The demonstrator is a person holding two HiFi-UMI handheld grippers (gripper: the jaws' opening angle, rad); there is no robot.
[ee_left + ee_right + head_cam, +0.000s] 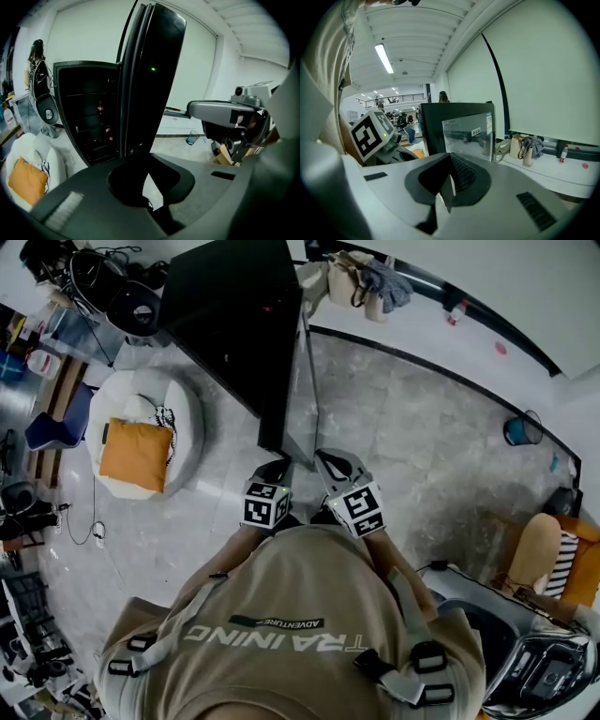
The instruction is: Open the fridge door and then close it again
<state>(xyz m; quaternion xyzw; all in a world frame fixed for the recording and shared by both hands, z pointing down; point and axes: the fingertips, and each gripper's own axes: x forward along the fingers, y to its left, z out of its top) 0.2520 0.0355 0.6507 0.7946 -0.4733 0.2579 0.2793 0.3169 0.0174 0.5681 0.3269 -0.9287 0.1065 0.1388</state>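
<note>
A tall black fridge (234,306) stands open, its shelves (89,112) holding a few bottles. Its door (302,442) swings out toward me and appears edge-on (150,70) in the left gripper view. In the right gripper view it shows as a glass-fronted panel (468,131). My left gripper (274,468) is at the door's outer edge, its jaws (147,171) together just below and in front of the door, with nothing seen between them. My right gripper (330,463) is on the door's other side, jaws (449,161) together and empty.
A white beanbag (141,442) with an orange cushion (28,180) lies left of the fridge. A fan (136,306) stands behind it. Bags (361,282) sit on a ledge by the wall. A blue bucket (520,430) and a chair (553,554) are to the right.
</note>
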